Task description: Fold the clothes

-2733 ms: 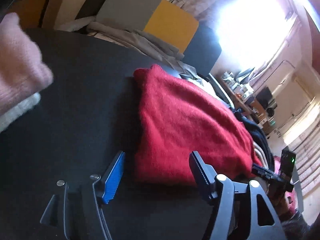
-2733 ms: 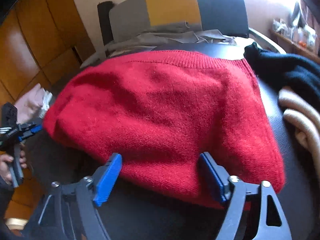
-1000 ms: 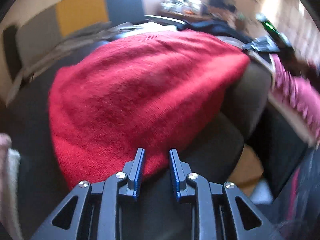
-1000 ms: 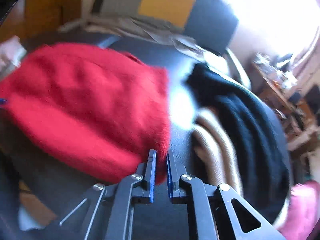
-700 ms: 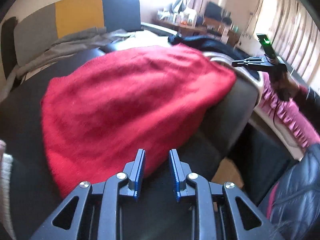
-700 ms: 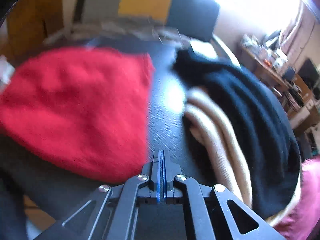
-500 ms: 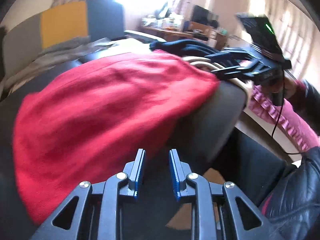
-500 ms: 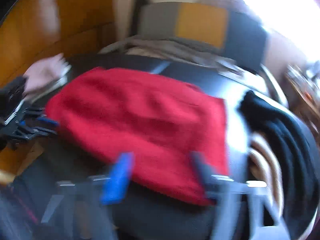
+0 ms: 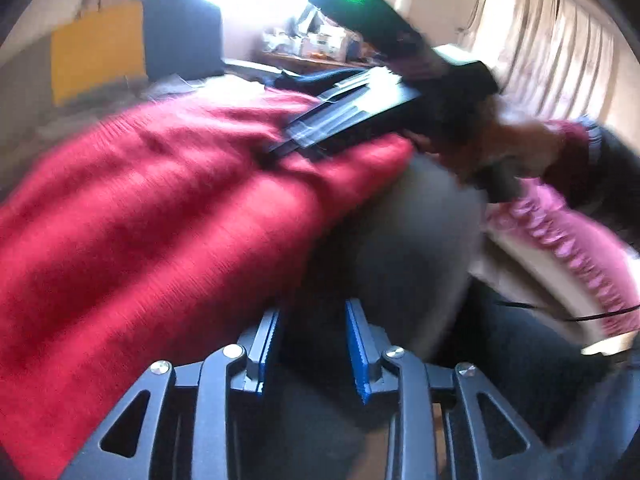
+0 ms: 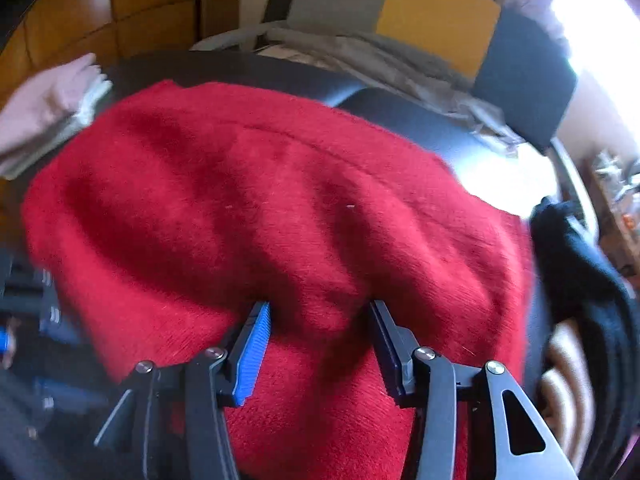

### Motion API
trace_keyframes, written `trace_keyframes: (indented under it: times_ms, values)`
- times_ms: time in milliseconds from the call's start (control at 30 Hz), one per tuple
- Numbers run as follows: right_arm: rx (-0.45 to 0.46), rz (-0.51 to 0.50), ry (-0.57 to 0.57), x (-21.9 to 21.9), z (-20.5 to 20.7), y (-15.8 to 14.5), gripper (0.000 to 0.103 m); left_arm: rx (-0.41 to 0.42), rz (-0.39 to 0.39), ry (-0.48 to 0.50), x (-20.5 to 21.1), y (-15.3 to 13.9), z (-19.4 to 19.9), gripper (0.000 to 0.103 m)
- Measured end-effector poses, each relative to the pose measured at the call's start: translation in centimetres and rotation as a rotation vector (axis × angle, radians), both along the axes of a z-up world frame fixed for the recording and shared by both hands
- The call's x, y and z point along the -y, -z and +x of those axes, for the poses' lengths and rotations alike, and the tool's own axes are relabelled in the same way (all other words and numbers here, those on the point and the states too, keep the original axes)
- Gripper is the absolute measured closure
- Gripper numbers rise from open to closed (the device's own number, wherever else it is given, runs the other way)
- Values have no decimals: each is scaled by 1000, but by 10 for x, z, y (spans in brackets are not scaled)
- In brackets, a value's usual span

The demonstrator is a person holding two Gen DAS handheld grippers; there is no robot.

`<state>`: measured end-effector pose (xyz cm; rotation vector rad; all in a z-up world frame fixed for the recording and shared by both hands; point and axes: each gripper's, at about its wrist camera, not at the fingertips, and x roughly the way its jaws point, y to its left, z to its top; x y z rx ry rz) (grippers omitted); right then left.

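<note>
At the far left of the dark round table (image 10: 420,120) lies a pale pink garment (image 10: 44,108), apart from the work. The red sweater (image 10: 280,208) fills the middle of the table as a broad, thick, doubled-looking slab, its near edge hanging toward the person. It looks soft, fuzzy and light, a knit that will sag, stretch and bunch and not hold a crease. By that, it is best taken at an edge or corner through all its layers, since a pinch in the middle would only raise a ridge.

The left claw (image 9: 312,340) hovers off the sweater's near edge over the table rim. Its jaws stand a small way apart with nothing between them, and it touches no cloth.

The right claw (image 10: 320,344) is pressed onto the sweater near its near edge. Its jaws are moderately wide, and a raised hump of red knit sits between them. The pads touch the cloth, but the claw has not closed on it, so nothing is gripped.

To the right, a black garment (image 10: 580,264) and a cream one (image 10: 568,364) lie heaped just beside the sweater.
</note>
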<state>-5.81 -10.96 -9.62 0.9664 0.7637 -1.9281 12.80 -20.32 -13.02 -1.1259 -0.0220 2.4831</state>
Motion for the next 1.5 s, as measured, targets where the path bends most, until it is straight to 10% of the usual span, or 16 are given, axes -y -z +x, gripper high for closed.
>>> trace_keyframes:
  times_ms: [367,567,833,1033,1500]
  values:
    - [145,-120,67,-22,-14,6,39,-6,177,-99,55,-22,31,74]
    - [139,-120,-9,-47,10,-7,31,-105,371,-454,145,-28,45,72]
    - [-71,71,-149,-51,45,16,23,-24,173,-539,159,-2,32,73]
    - [182,58,-144,-57,22,18,39,9,-79,-365,144,-3,28,73]
    - [299,60,-116,-106,73,-8,39,73,-11,-355,123,-15,63,74]
